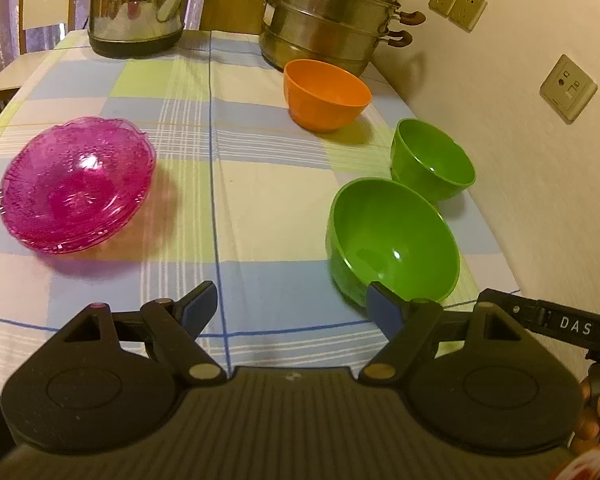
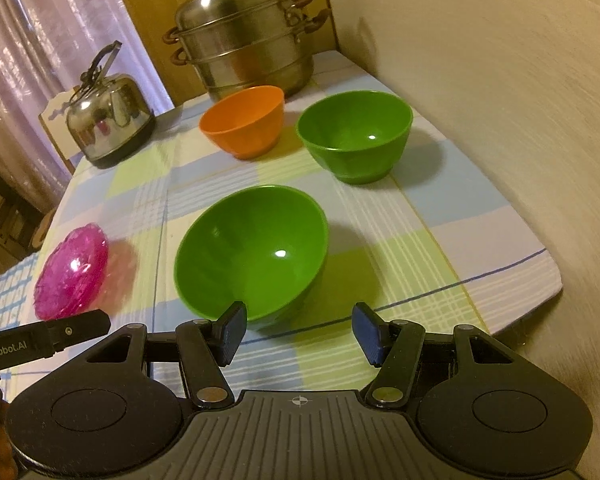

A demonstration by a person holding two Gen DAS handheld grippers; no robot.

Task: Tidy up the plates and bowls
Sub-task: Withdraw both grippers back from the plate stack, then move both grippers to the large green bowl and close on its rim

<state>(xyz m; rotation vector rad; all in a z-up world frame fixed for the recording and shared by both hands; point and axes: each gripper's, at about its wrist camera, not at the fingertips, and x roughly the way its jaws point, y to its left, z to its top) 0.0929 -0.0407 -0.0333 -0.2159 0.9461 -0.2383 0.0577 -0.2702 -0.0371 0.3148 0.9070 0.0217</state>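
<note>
Both tongs (image 1: 290, 306) (image 2: 298, 332) gape empty; only left view shows stacked pink plates (image 1: 76, 184).

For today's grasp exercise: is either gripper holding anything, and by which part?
Nothing is held. The left gripper and right gripper are both open, near the nearest green bowl.

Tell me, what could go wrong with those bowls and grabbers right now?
1. The near green bowl looks tipped toward the camera; a nudge from the open right hand-held gripper might rock or slide it.
2. The far green bowl sits close to the table's wall-side edge, so a push that way might drop it.
3. The pink plates are stacked loosely; clumsy contact by the open left hand-held gripper could shift them.
</note>
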